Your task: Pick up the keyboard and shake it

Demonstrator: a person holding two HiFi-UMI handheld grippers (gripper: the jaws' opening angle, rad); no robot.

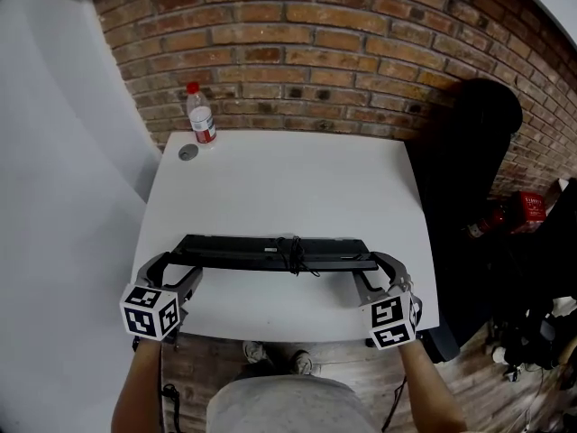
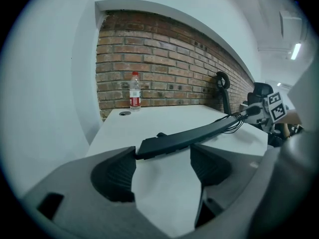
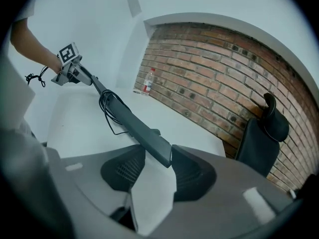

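Above the near edge of the white table (image 1: 270,179), the black keyboard (image 1: 270,253) is hanging between the two grippers. It appears to be lifted clear of the surface, and its cable (image 1: 296,262) is bunching and dangling from the middle. Its long axis is running left to right across the person's body, so each end is pointing straight into one set of fingers and neither hand is nearer than the other. The left gripper (image 2: 162,163) is grasping the left end with its fingers set fairly wide, the end lying across the fingertips rather than deep between the pads. The right gripper (image 3: 158,163) is clenching the right end closer in, the corner of the keyboard sitting between its two pads. From each gripper the keyboard is stretching away toward the other one. A shake is therefore likely calling for both hands to be moving together, up and down or side to side, without pulling apart along that axis. With only the tips holding at the left, that end is looking the likelier one to slip. A water bottle (image 1: 200,115) is standing well apart at the far left corner
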